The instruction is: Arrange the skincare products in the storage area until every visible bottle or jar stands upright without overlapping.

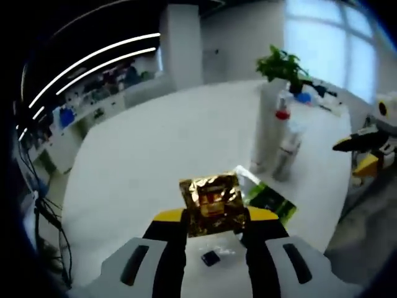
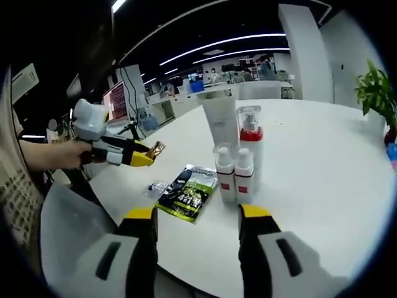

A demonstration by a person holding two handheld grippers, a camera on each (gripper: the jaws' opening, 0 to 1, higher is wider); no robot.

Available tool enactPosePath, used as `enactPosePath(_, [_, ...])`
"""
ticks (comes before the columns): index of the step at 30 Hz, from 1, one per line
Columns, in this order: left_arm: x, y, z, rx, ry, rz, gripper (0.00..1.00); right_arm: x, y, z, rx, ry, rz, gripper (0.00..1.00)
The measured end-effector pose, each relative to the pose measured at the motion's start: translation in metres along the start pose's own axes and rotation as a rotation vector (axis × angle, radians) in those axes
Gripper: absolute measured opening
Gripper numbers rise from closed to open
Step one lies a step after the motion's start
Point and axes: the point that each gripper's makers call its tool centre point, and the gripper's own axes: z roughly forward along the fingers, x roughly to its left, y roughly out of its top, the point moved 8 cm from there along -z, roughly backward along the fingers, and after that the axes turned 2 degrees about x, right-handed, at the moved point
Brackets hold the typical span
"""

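Crinkled gold sachet (image 1: 212, 203), green-black packet (image 2: 188, 192), white red-banded bottles (image 2: 250, 141), white table (image 2: 322, 167).

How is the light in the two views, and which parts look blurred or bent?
Left gripper view: the window behind the plant is overexposed, the gold packet in the left gripper glares, and the bottles look soft. Right gripper view: ceiling light strips curve from fisheye distortion, the white table is evenly lit, and the green packet and right gripper are fairly sharp.

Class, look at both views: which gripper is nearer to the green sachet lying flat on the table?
Left. The left gripper, shut on a gold packet, hovers just beside the green sachet; the right gripper is open, a little further back, facing the bottles.
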Motion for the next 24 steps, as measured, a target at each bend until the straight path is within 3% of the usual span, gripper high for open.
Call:
enactPosePath(10, [-0.020, -0.005, -0.014, -0.035, -0.029, -0.007, 0.33, 0.010, 0.005, 0.006, -0.013, 0.066, -0.002, 0.44])
enactPosePath(13, [-0.023, -0.003, -0.019, -0.049, -0.029, -0.007, 0.33, 0.020, 0.014, 0.015, -0.082, 0.112, 0.085, 0.42])
enactPosePath(17, [-0.029, 0.000, -0.027, -0.065, -0.029, 0.009, 0.33, 0.031, 0.023, 0.021, -0.103, 0.131, 0.074, 0.39])
enactPosePath(24, [-0.049, 0.005, -0.038, -0.072, -0.054, 0.118, 0.34, 0.048, 0.037, 0.041, -0.136, 0.225, 0.176, 0.35])
